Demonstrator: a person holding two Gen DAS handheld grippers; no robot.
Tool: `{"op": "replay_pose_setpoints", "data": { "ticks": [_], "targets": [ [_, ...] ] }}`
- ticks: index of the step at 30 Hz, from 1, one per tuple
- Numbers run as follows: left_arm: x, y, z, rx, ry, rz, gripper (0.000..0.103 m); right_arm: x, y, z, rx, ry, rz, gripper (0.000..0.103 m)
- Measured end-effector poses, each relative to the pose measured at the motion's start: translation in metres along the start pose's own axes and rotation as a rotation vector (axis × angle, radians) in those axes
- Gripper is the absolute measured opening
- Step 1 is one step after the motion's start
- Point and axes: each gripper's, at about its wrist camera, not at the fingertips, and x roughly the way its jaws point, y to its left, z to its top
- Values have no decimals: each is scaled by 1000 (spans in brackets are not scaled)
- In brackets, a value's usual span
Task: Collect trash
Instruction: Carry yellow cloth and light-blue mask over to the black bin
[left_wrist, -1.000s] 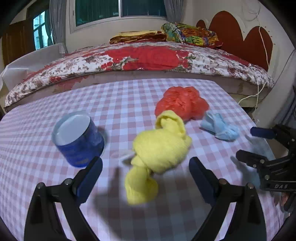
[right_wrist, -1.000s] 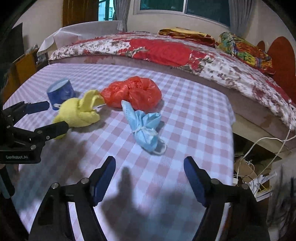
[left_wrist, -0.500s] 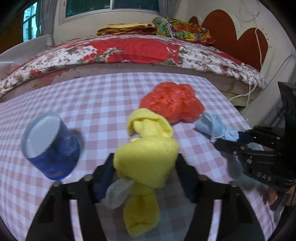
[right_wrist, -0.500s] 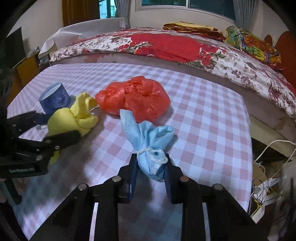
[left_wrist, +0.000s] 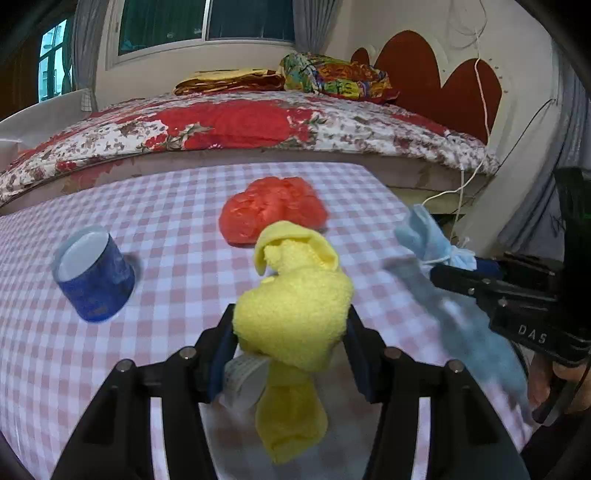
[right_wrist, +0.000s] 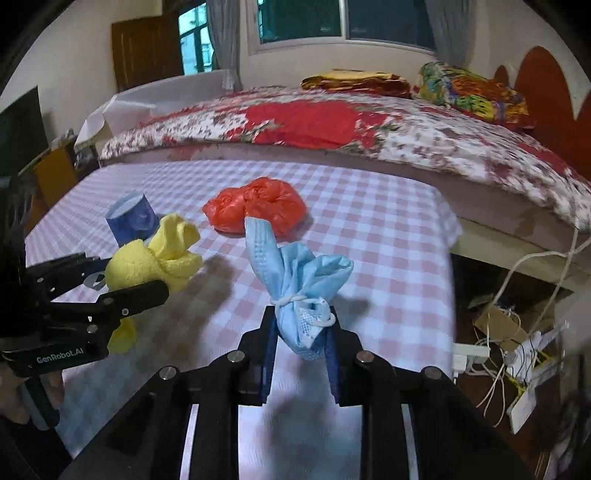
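Note:
My left gripper (left_wrist: 290, 339) is shut on a knotted yellow cloth (left_wrist: 295, 314) and holds it above the checked table (left_wrist: 177, 221); the cloth also shows in the right wrist view (right_wrist: 155, 258). My right gripper (right_wrist: 301, 328) is shut on a bunched blue face mask (right_wrist: 299, 280) and holds it lifted off the table; the mask also shows in the left wrist view (left_wrist: 428, 240). A crumpled red plastic bag (left_wrist: 273, 208) lies on the table beyond both. A blue cup (left_wrist: 92, 273) lies tipped at the left.
A bed with a floral cover (right_wrist: 332, 122) stands behind the table. The table's right edge (right_wrist: 452, 236) drops to a floor with cables and a power strip (right_wrist: 517, 350). A red headboard (left_wrist: 443, 85) is at the back right.
Both grippers have closed, the left on the yellow cloth and the right on the blue mask. Both items have been lifted off the table.

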Motion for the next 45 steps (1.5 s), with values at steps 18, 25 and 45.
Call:
{"op": "replay_pose_setpoints", "data": {
  "ticks": [18,25,45],
  "targets": [
    [-59,-85,-21,77,-57,-75,56,-119,-35,-67,96,-95,-113,25],
    [-65,-115,-27,115,-61,-110,56,-153,-52,-91,134,-119,-158,25],
    [-48,-217,-45,265,3,-279,56,-213,-121,-168,295,-87,-322,25]
  ]
}}
